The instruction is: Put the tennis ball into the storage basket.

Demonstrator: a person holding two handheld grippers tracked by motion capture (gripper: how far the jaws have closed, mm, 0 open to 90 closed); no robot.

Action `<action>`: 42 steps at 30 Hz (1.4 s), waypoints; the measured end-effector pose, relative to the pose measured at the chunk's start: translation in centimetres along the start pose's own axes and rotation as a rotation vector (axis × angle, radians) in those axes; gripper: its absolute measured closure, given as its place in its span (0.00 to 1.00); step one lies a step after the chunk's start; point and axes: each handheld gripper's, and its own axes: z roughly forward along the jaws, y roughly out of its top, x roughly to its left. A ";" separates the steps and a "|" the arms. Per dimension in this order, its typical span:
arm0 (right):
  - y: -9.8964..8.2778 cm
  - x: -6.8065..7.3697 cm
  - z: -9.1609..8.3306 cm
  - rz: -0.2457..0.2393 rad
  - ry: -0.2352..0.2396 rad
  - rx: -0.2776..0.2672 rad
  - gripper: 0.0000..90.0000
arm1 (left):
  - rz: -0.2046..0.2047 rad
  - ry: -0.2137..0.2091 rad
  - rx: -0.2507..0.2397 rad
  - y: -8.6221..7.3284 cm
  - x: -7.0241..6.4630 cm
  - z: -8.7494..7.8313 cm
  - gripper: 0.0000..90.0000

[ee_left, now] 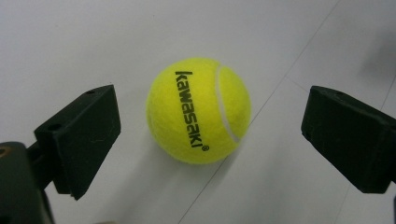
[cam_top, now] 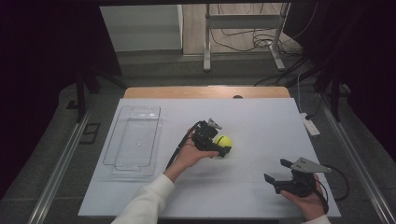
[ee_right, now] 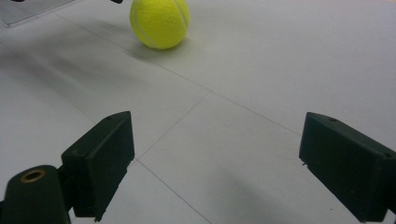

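Left gripper (ee_left: 210,140) has its jaws wide open either side of the tennis ball (ee_left: 199,110) mid-table (cam_top: 261,121), not touching it, right gripper (ee_right: 215,172) open too, clear tray (cam_top: 134,140) off left.

In the high view the left gripper (cam_top: 223,148) covers the tennis ball (cam_top: 223,142) at its 9 o'clock side. The right gripper view cuts that ball (ee_right: 159,22) off at 12 o'clock. The clear plastic tray (ee_right: 32,9) there is a cropped sliver at 11 o'clock. The ball's print is too small to read in the high view.
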 end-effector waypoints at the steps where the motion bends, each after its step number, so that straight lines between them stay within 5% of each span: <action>1: 0.0 0.0 0.0 0.000 0.000 0.000 0.12 | -0.005 -0.002 0.000 0.0 0.1 0.1 0.06; 30: -0.1 -0.1 0.1 0.003 -0.003 0.007 0.12 | -0.051 -0.044 0.039 0.1 0.7 2.4 0.10; 42: -0.1 -0.1 0.0 0.005 -0.003 0.006 0.12 | -0.050 -0.015 0.063 0.1 0.7 2.7 0.30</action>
